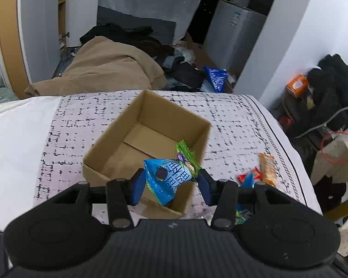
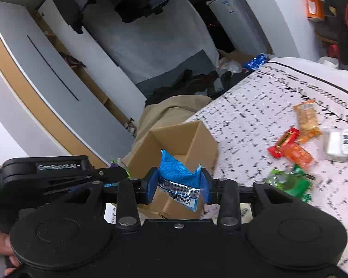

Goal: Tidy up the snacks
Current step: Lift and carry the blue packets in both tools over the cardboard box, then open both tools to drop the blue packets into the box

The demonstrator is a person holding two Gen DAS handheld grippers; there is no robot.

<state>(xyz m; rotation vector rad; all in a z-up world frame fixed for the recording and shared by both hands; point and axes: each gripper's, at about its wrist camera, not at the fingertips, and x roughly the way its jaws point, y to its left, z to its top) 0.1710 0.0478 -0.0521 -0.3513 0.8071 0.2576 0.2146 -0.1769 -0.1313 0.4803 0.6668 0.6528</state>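
Both tongs hold snacks above the box (image 1: 148,125): left tongs (image 1: 171,185) grip a blue packet (image 1: 167,178), right tongs (image 2: 179,185) another blue pack (image 2: 178,173). More snacks (image 2: 297,143) lie on the bed (image 2: 255,115).

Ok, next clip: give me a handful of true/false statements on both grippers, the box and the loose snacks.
1. The left gripper has a blue snack packet between its fingers. True.
2. The right gripper is empty. False: it is shut on a blue wrapper with a barcode.
3. The cardboard box is closed. False: it is open at the top.
4. An orange cracker pack lies on the patterned bedspread. True.
5. The green packet is inside the box. False: it lies on the bedspread, outside it.
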